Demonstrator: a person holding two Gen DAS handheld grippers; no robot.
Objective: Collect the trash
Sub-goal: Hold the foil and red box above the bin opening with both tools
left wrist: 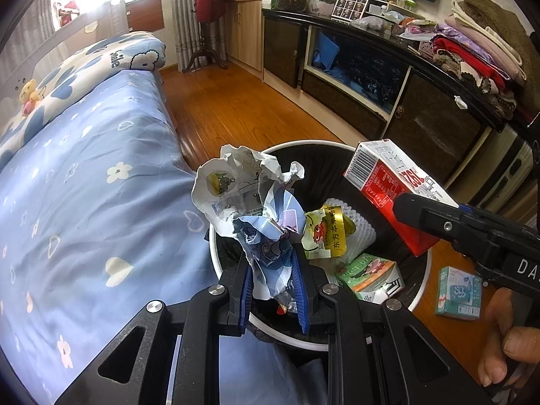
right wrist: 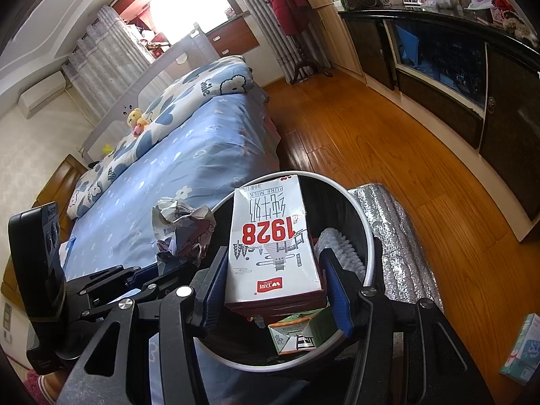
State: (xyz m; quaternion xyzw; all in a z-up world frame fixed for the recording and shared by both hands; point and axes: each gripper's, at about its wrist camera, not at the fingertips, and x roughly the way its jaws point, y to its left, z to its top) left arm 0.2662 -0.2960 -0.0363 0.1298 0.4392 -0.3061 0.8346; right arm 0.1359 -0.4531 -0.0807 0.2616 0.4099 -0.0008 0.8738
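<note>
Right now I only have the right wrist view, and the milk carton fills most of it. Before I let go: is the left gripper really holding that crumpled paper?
Observer: Yes. The left gripper is shut on the crumpled paper, pinching its lower end.
Operator: Is the paper over the bin?
Observer: It appears to sit above the left rim of the trash bin, not over its middle.
Operator: What lies below the milk carton?
Observer: A yellow snack wrapper lies in the bin, against the white foam net.
</note>
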